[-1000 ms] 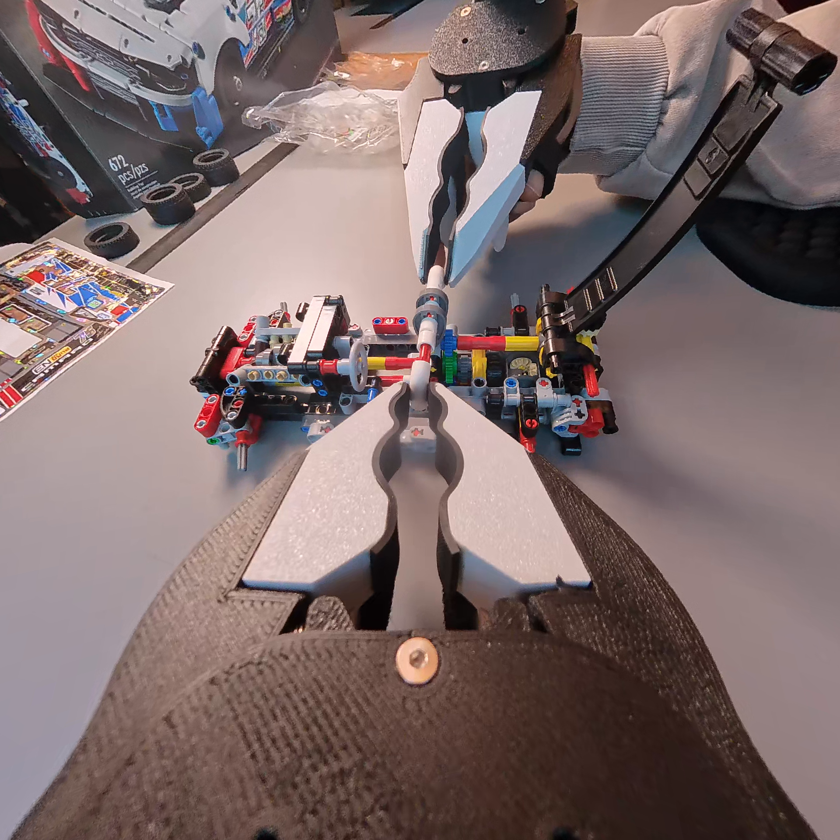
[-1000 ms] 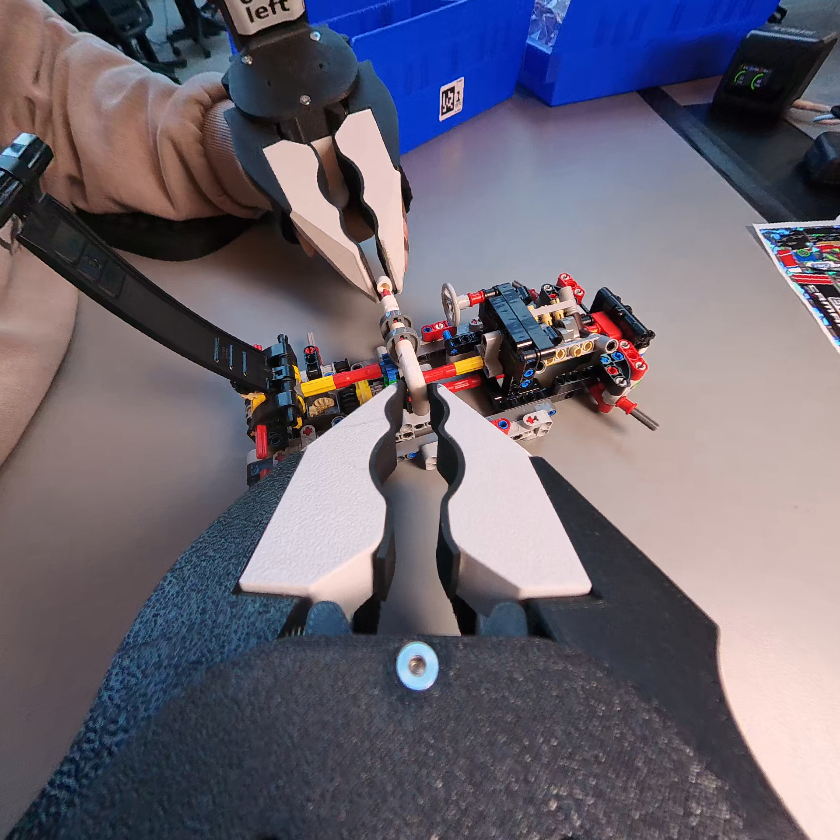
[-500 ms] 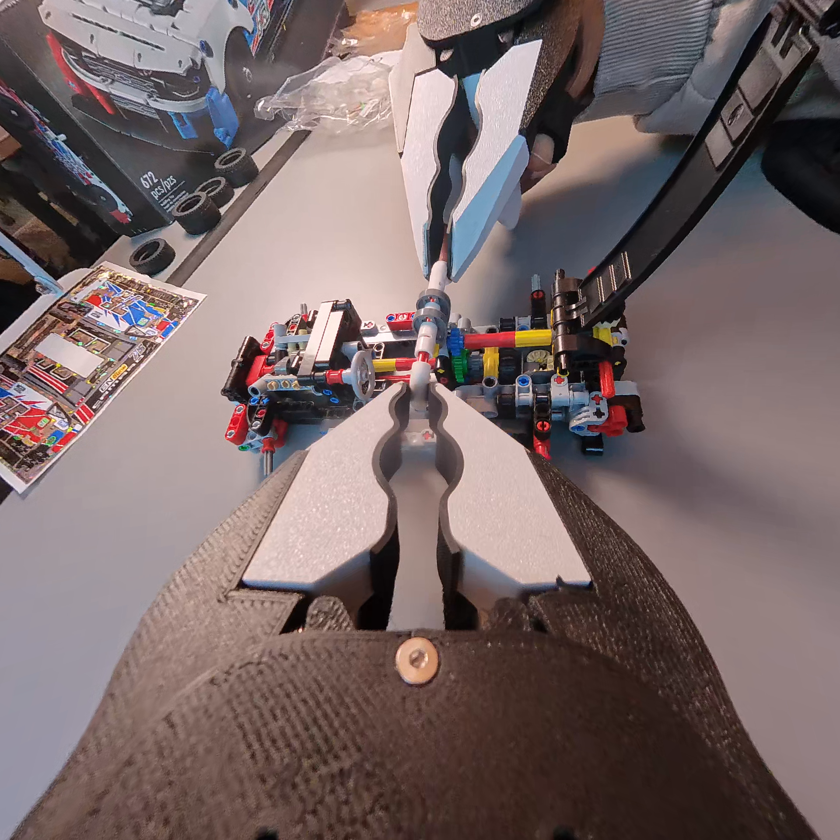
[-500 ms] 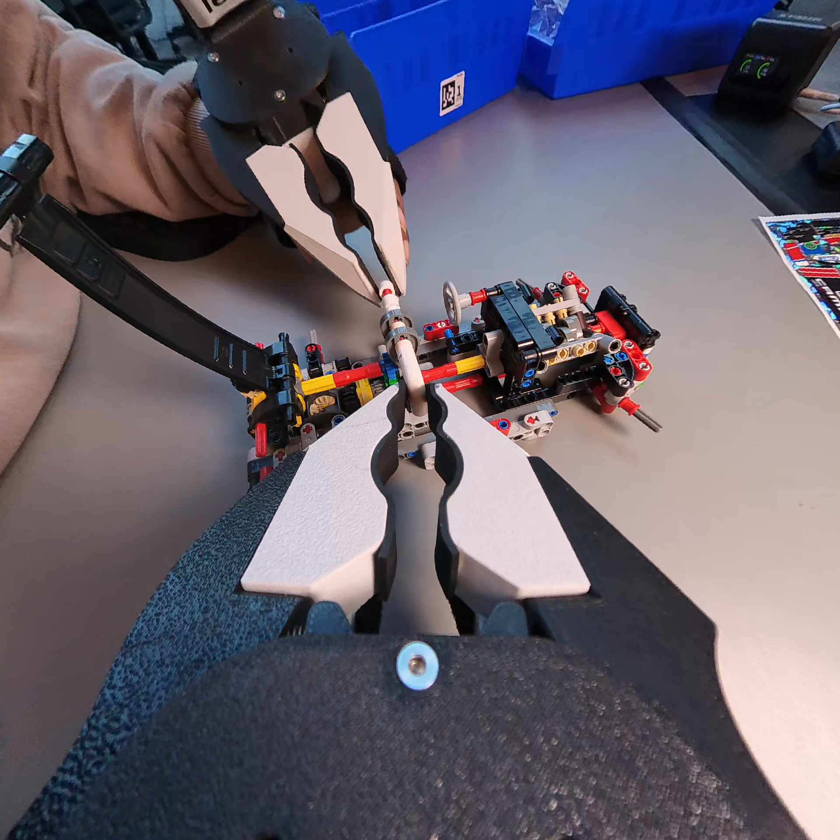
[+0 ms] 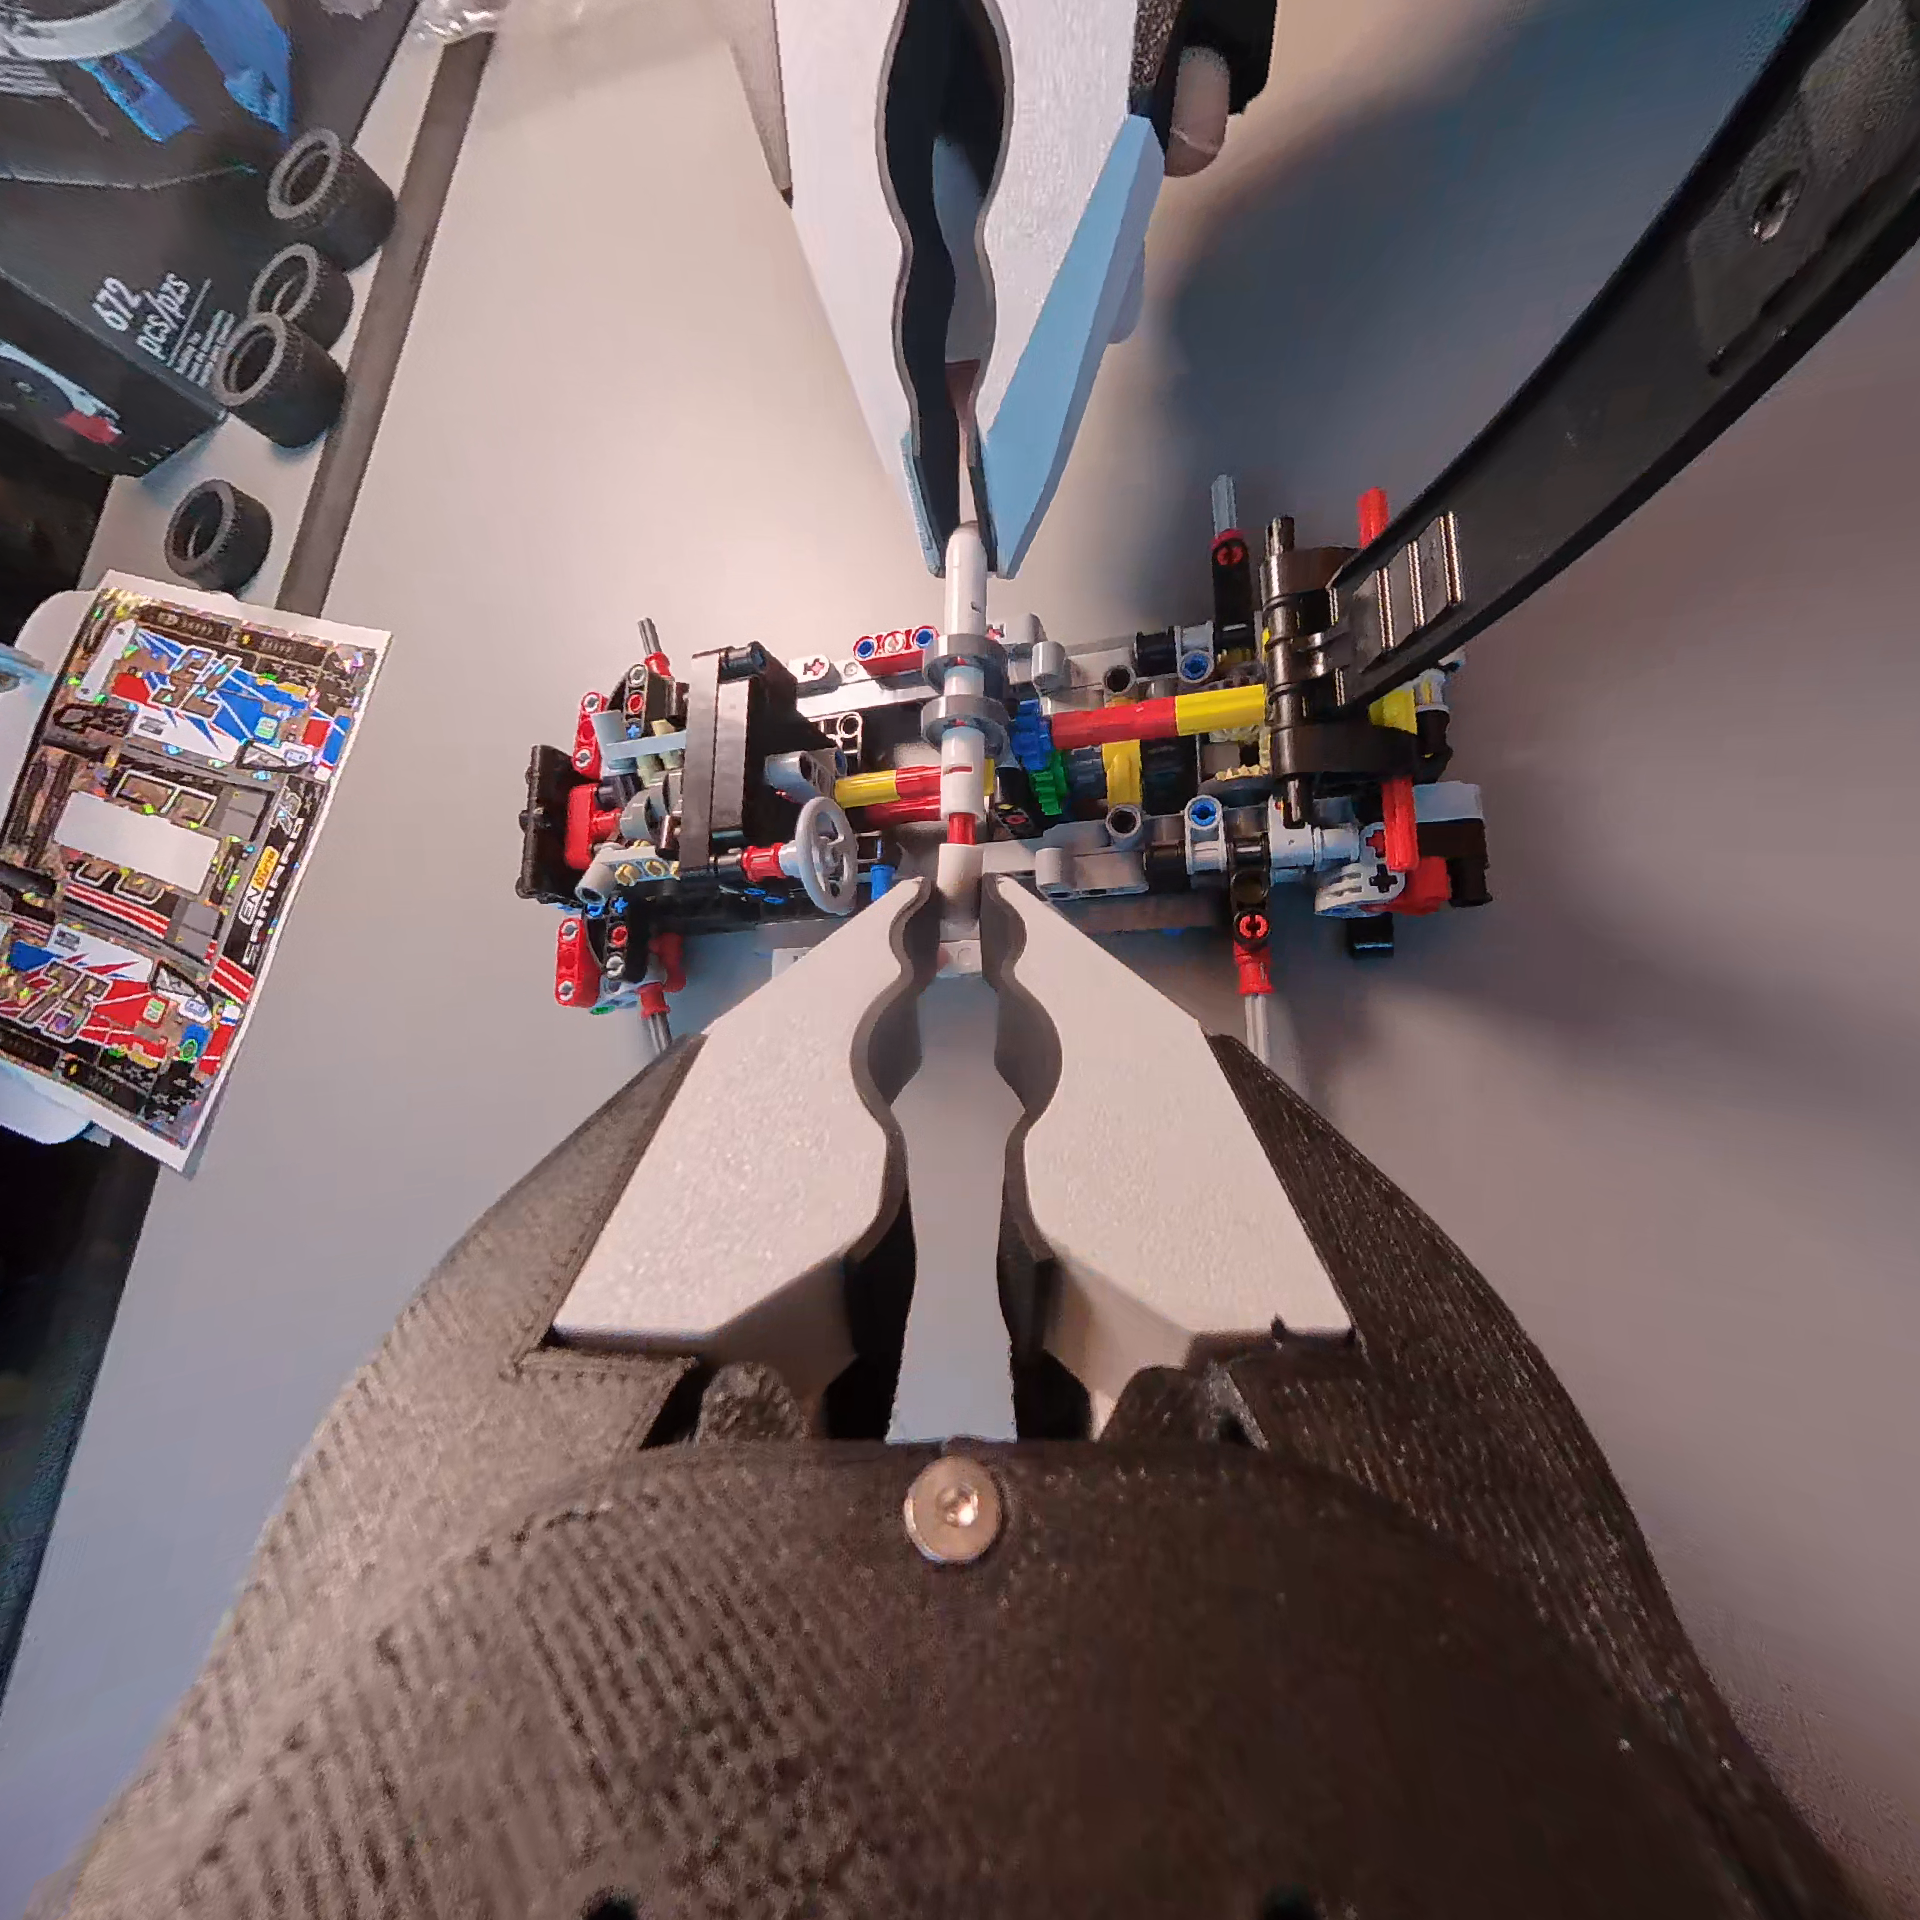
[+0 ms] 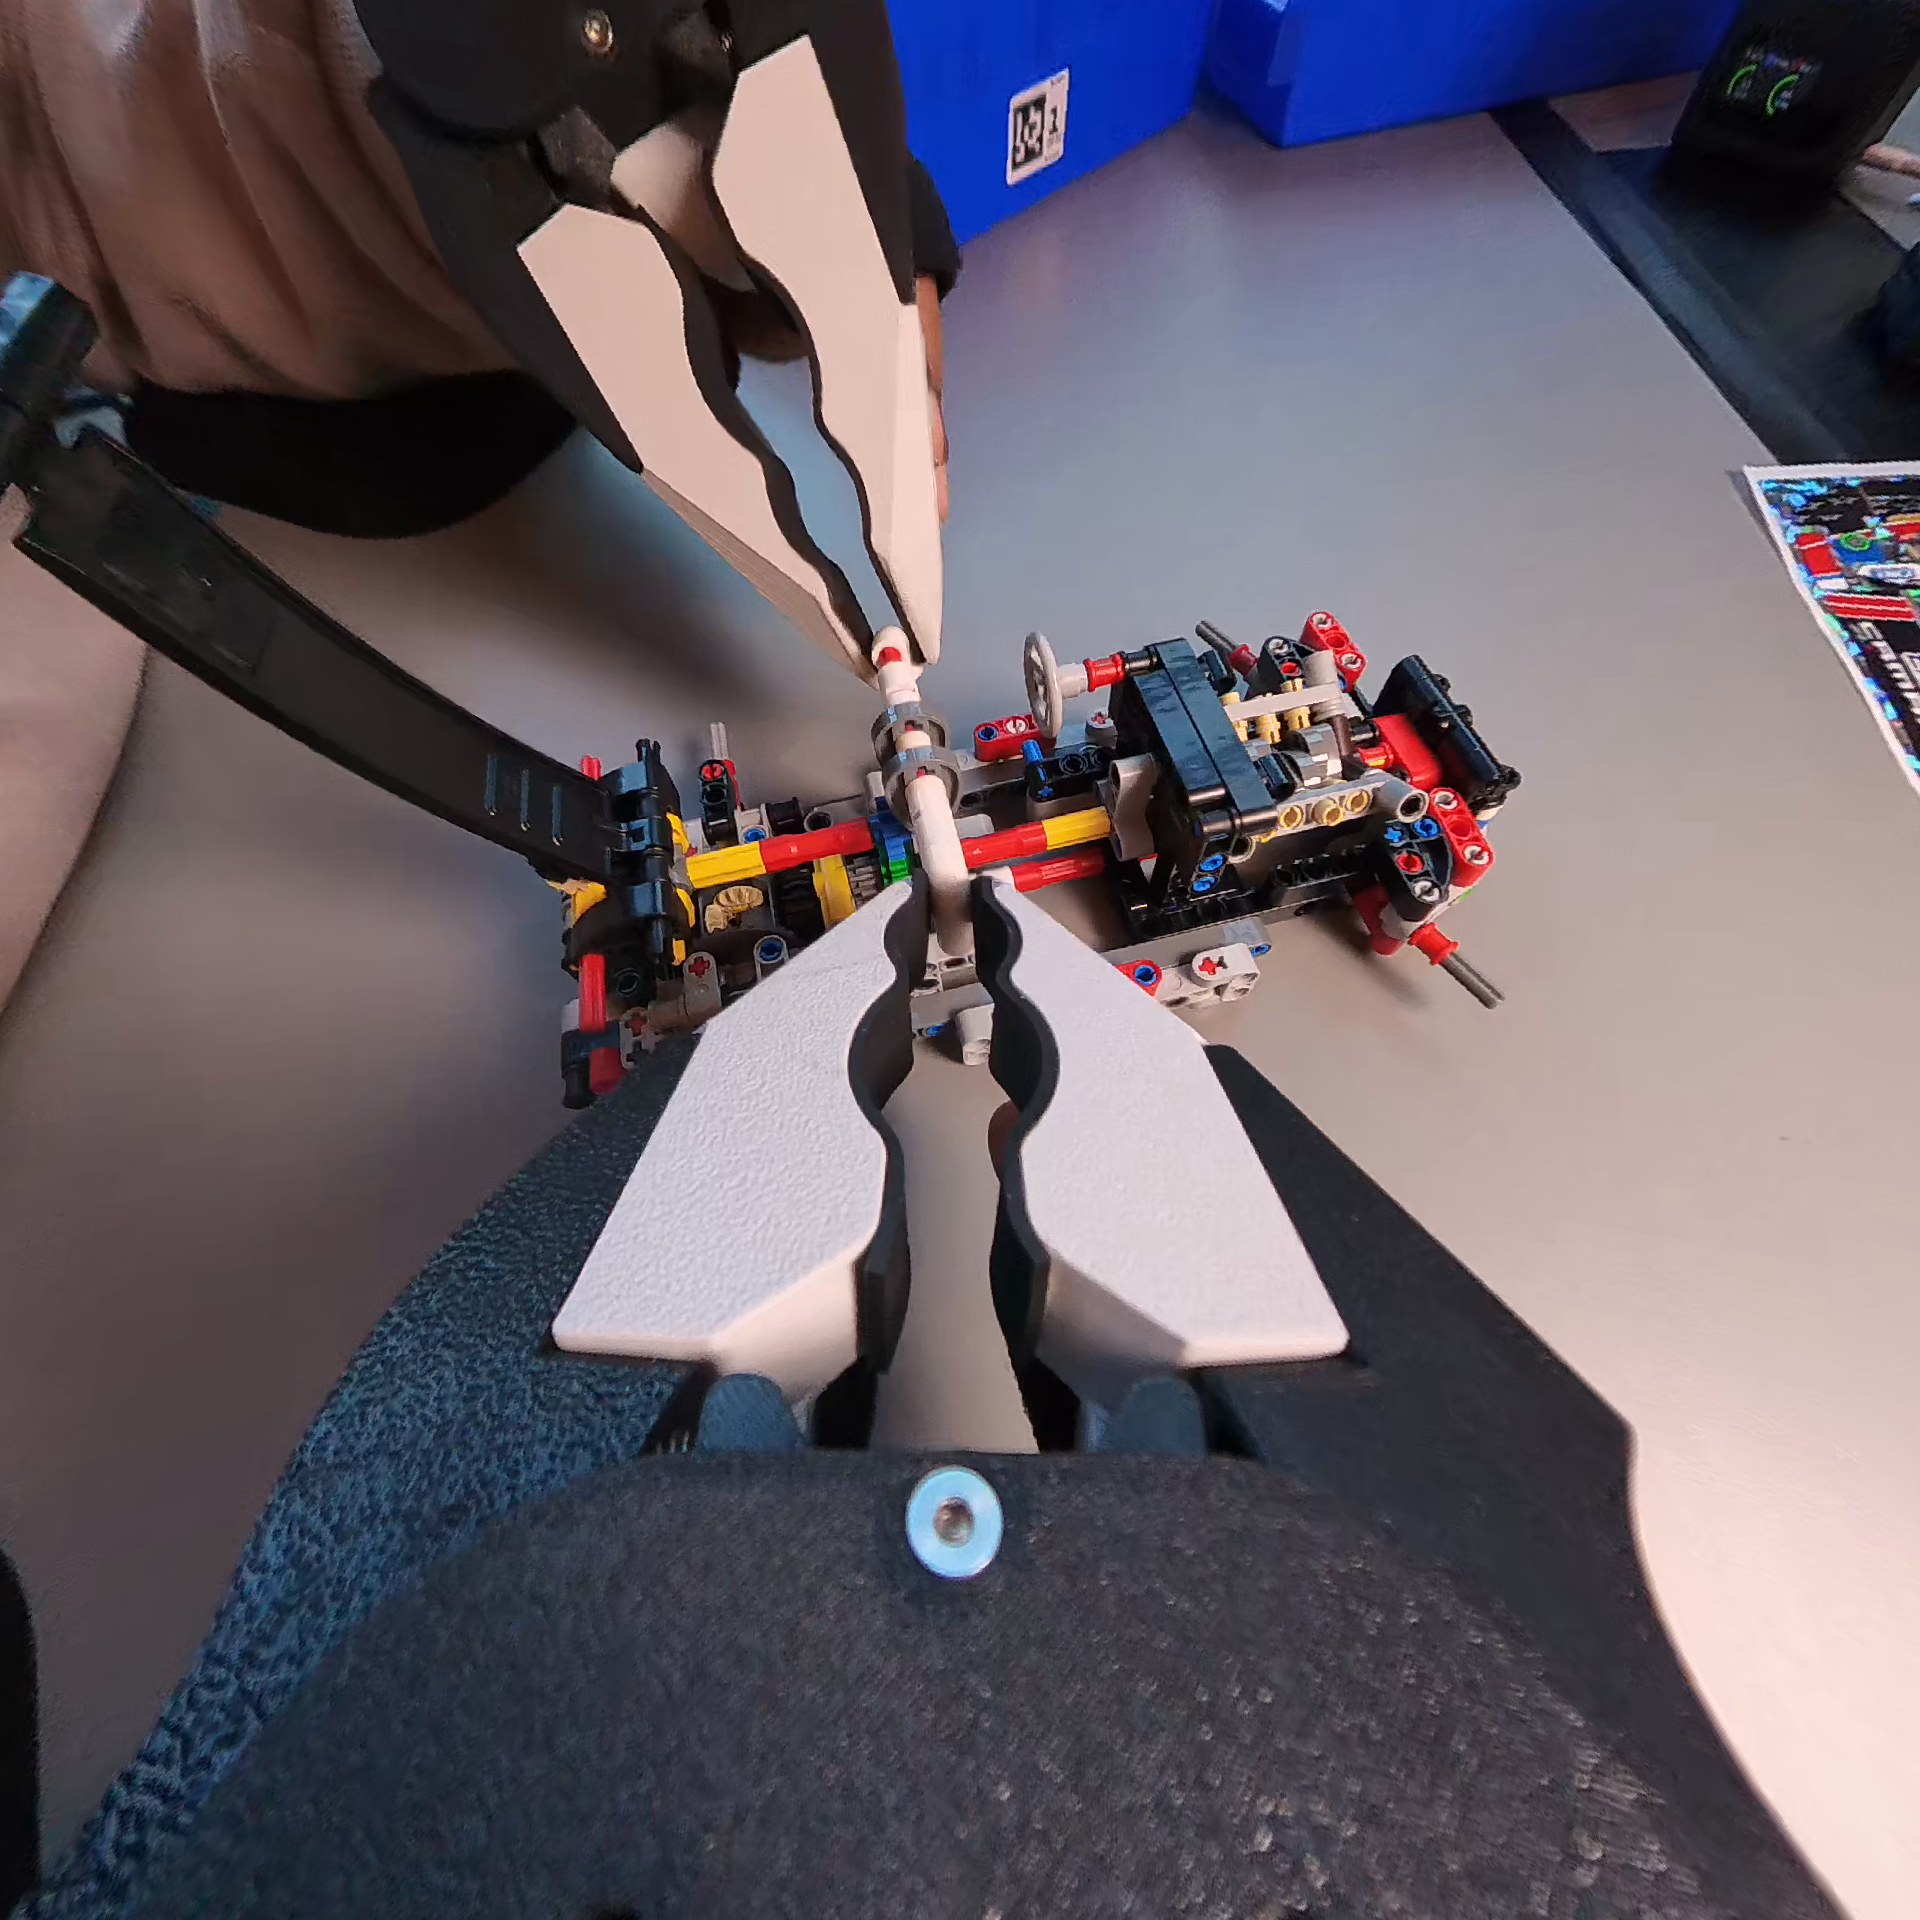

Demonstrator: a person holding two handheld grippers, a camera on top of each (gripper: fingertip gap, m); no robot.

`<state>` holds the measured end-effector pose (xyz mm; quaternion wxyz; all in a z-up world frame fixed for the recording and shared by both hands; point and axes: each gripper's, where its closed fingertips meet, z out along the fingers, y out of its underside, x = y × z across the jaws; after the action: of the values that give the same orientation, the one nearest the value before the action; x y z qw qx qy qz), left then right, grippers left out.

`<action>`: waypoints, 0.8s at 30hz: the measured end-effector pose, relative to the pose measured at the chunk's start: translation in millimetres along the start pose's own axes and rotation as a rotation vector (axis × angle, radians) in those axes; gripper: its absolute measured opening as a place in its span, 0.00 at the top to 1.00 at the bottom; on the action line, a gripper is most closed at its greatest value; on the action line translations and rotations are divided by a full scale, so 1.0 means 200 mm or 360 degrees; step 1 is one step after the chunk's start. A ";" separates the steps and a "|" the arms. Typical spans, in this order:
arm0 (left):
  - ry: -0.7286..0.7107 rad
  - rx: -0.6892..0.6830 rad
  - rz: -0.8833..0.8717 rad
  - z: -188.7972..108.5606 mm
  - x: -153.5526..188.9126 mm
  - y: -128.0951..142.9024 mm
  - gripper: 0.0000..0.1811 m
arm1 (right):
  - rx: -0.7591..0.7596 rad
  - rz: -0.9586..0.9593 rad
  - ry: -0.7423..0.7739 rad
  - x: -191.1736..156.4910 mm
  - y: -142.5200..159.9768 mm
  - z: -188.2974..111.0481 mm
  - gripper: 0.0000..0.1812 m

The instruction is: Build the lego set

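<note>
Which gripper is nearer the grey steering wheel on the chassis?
Left: the left gripper pinches the white axle right beside the steering wheel; the right gripper holds the axle's far end.

Counted items on the counter (image 5: 582, 436):

- Lego chassis assembly (image 5: 1101, 790): 1, partly built, lying flat.
- Loose black tyres (image 5: 278, 379): 4 in view, in a row along the counter's left edge beside the box.
- Lego set box (image 5: 94, 260): 1, dark, at far left, partly out of frame.
- Sticker sheet (image 5: 156, 862): 1, multicoloured.
- Blue bins (image 6: 1351, 52): 2, at the far side in the right wrist view.
- Small black device with a lit screen (image 6: 1766, 94): 1, far right corner.
- Grey steering wheel piece (image 5: 826, 844): 1, mounted on the assembly.
- Claws: 2, left claw (image 5: 954, 888) and right claw (image 6: 943, 894).
</note>
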<state>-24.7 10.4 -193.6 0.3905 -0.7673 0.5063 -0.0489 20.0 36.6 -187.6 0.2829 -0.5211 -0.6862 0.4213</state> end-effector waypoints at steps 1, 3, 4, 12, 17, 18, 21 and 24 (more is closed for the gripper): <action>0.0019 -0.0026 0.0024 0.00 0.00 0.00 0.97 | -0.0024 -0.0006 0.0002 0.00 0.00 0.00 0.97; 0.0046 -0.0078 0.0053 0.00 0.00 -0.01 0.97 | -0.0052 -0.0017 0.0012 0.00 0.01 0.00 0.97; 0.0061 -0.0104 0.0060 0.00 0.00 0.00 0.97 | -0.0061 -0.0018 0.0012 0.00 0.01 0.00 0.97; 0.0044 -0.0356 -0.0064 0.00 0.00 0.00 0.97 | -0.0118 0.0011 0.0039 -0.01 0.01 0.00 0.97; -0.0011 -0.0478 -0.0065 0.01 -0.02 0.01 0.97 | -0.0152 0.0012 0.0060 -0.02 0.01 0.00 0.97; -0.0002 -0.0496 -0.0047 0.01 -0.02 0.01 0.97 | -0.0155 0.0011 0.0068 -0.02 0.01 0.00 0.97; 0.0044 -0.0561 0.0066 0.00 0.00 0.00 0.97 | -0.0157 0.0019 0.0077 -0.02 0.01 0.00 0.97; 0.0072 -0.0613 0.0113 0.01 0.00 0.01 0.97 | -0.0160 0.0020 0.0090 -0.01 0.01 -0.01 0.97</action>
<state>-25.0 10.8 -195.1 0.2264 -0.8081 0.5419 0.0454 22.6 35.1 -188.9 0.2732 -0.5506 -0.6950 0.3731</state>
